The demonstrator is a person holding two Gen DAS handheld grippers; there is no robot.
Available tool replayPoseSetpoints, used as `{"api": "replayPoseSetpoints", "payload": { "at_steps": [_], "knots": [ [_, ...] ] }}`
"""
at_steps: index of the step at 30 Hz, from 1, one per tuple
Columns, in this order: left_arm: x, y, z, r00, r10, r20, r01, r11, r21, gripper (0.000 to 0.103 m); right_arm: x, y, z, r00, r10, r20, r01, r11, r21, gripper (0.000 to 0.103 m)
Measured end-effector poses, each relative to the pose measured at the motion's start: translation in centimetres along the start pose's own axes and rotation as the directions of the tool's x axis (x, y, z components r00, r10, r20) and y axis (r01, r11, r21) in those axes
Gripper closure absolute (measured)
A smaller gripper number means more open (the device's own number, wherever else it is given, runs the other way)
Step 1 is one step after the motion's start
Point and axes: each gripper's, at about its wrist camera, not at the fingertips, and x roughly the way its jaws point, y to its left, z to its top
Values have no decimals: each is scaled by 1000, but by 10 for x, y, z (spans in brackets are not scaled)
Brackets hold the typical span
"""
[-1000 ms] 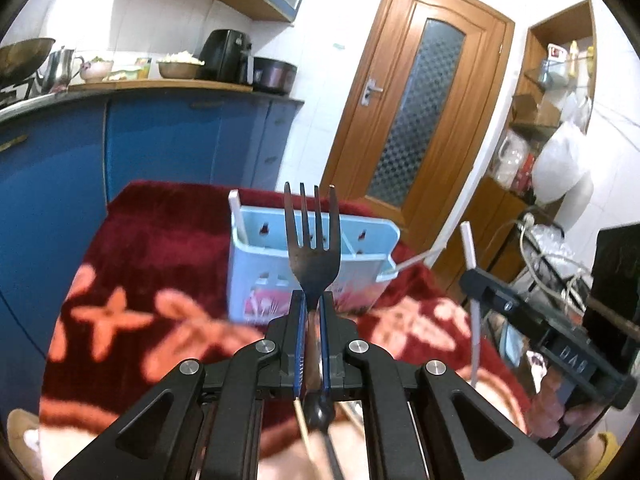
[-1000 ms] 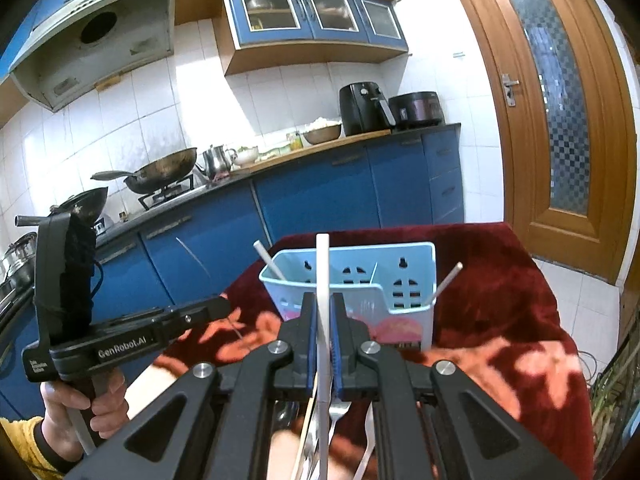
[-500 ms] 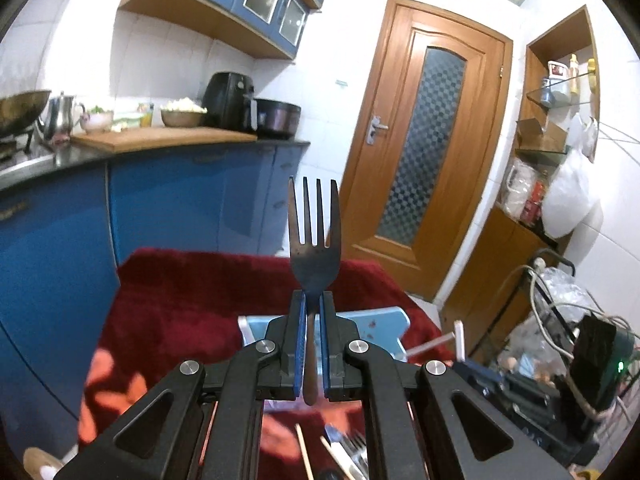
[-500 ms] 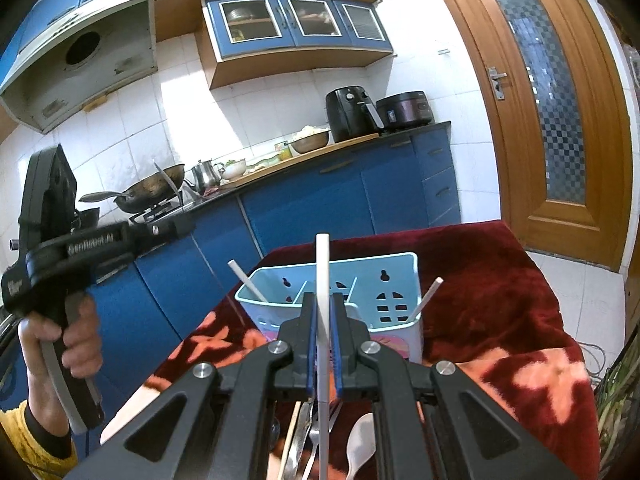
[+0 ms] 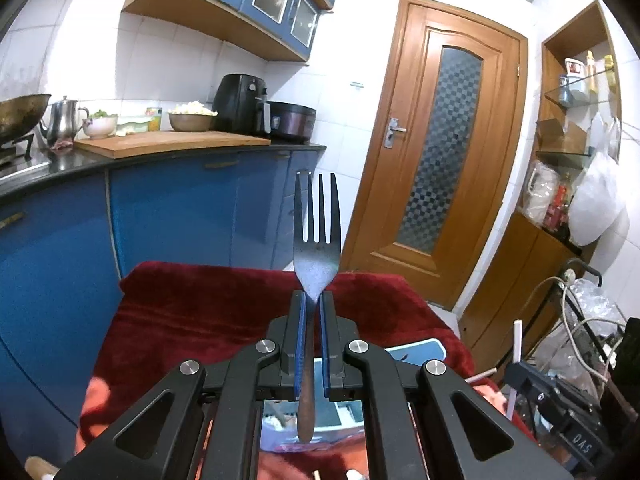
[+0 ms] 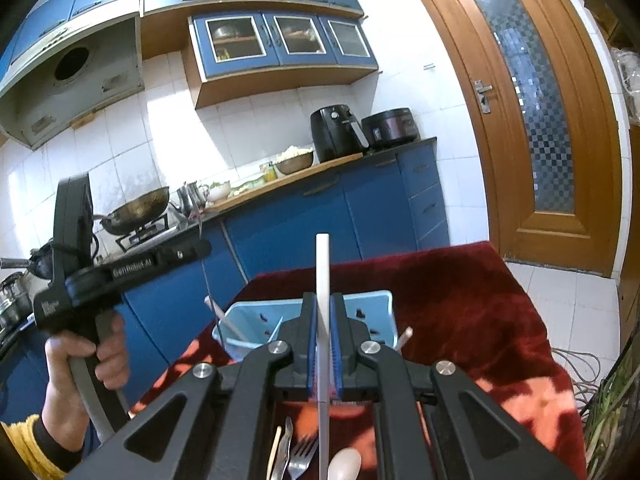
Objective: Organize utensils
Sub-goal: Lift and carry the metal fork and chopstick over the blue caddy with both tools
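My left gripper is shut on a dark metal fork, whose tines point up. It hangs above and behind the light blue utensil caddy. My right gripper is shut on a white stick held upright just before the caddy. Two white sticks lean in the caddy. In the right wrist view the left gripper is high at the left, held by a hand. In the left wrist view the right gripper's black body shows at the lower right, its jaws hidden.
A red floral cloth covers the table. Loose utensils lie near its front: a fork, a spoon, other pieces. Blue cabinets and a counter stand behind; a wooden door and cables are to the right.
My left gripper has risen with the fork, and the caddy has dropped low in its view. My right gripper has edged closer to the caddy with the white stick.
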Motion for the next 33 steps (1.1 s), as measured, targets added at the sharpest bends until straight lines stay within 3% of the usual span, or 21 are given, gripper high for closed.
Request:
{"api": "replayPoseSetpoints", "payload": {
  "at_steps": [9, 22, 33],
  "knots": [
    [3, -3, 7, 999, 5, 43, -5, 1000, 18, 97, 16, 1, 21, 996, -34, 87, 35, 999, -14, 95],
    [35, 8, -27, 998, 9, -60, -9, 1000, -3, 97, 65, -2, 36, 965, -146, 219, 156, 987, -30, 95],
    [53, 5, -46, 995, 19, -98, -17, 1000, 20, 97, 101, -5, 14, 967, -205, 153, 221, 971, -94, 95]
  ]
}}
